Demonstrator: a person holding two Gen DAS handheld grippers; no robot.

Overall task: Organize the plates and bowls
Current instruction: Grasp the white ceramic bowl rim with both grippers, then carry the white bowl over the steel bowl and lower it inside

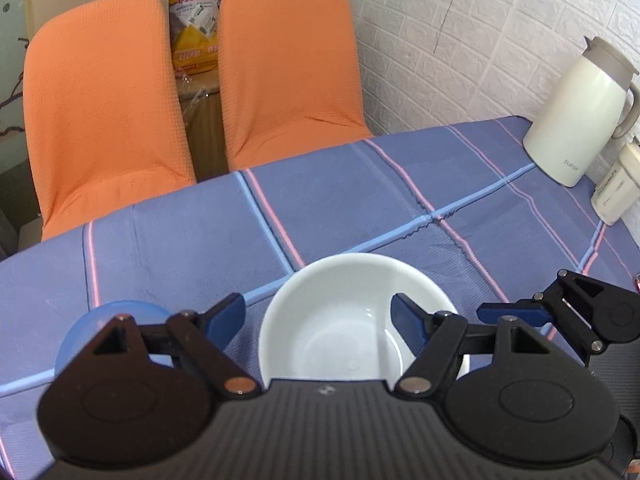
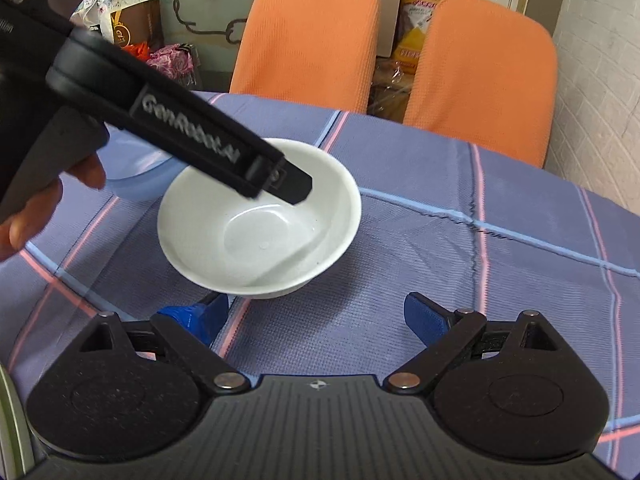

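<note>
One white bowl (image 1: 352, 316) sits between the open left gripper (image 1: 320, 316) fingers.

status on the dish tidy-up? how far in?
Early. Nothing looks stacked yet. In hand: the left claw is open around the white bowl, one finger inside its rim, not closed. The right claw is open and holds nothing. Left: grip the bowl, deal with the blue dish beside it.

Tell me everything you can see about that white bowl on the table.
The white bowl looks like smooth, glossy ceramic, round, with a flared rim and a small foot. It is empty, with perhaps a few droplets inside. It stands on the blue checked tablecloth, seemingly a little tilted. The left tongs are open around its near rim; whether they touch it is unclear. A pale blue dish lies just behind it.
</note>
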